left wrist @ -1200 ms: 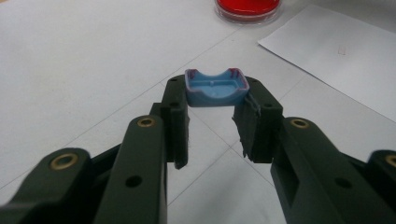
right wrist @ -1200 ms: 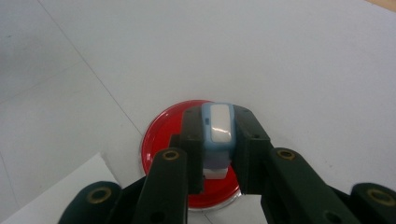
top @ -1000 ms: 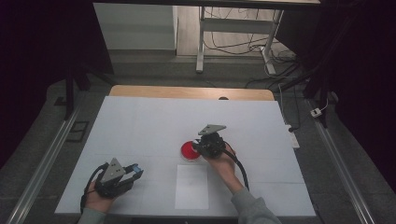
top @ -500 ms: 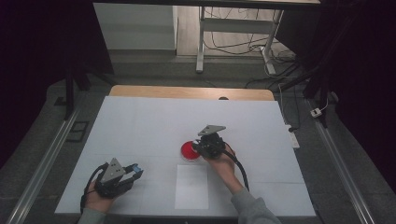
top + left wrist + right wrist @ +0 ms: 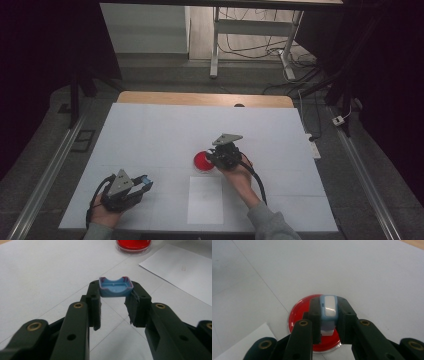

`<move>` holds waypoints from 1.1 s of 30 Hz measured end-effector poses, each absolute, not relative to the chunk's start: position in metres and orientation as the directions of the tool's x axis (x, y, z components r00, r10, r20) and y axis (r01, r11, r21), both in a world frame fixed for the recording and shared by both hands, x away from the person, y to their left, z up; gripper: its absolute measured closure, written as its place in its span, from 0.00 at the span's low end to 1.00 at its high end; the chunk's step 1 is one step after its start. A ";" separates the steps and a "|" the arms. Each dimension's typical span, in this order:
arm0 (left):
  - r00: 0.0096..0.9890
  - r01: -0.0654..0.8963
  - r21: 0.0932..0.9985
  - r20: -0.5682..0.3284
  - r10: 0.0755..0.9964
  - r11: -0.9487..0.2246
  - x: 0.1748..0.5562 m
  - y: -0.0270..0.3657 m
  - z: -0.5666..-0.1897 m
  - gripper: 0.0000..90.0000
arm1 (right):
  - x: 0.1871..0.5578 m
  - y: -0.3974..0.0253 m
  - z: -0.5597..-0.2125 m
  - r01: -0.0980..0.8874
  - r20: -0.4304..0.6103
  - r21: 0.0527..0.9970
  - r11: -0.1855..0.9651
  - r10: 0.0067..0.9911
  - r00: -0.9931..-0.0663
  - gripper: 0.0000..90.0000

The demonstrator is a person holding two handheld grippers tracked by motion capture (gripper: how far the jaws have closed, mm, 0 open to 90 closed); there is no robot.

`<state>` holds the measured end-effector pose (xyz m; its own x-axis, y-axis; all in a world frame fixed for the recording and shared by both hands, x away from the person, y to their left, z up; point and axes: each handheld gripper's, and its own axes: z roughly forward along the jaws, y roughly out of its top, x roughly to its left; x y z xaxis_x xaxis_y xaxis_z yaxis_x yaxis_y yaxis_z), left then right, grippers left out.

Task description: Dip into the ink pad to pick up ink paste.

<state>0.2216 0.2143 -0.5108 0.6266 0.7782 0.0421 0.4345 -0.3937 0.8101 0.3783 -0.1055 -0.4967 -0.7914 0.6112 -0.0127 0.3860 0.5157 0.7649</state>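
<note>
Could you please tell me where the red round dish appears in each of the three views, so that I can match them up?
High view: the red dish lies on the white table near its middle, just left of the right gripper.
Left gripper view: at the top edge, right of centre, beyond the jaws.
Right gripper view: low centre, partly behind the jaws.
Shared landmark: the white paper sheet beside the dish.

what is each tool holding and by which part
Left tool grips a blue cap by its two sides. Right tool clamps a blue-and-white stamp by its sides, above the red dish.
</note>
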 end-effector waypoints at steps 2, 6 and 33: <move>0.626 0.435 0.810 0.042 0.779 -0.393 0.222 0.215 -0.511 0.73 | 0.378 -0.106 -0.494 0.381 -0.009 0.773 0.508 0.609 -0.793 0.84; 0.628 0.435 0.810 0.042 0.777 -0.394 0.222 0.214 -0.511 0.73 | 0.375 -0.108 -0.488 0.372 0.005 0.792 0.484 0.604 -0.797 0.84; 0.630 0.437 0.806 0.044 0.775 -0.400 0.222 0.213 -0.512 0.73 | 0.370 -0.095 -0.487 0.349 0.004 0.783 0.515 0.556 -0.831 0.84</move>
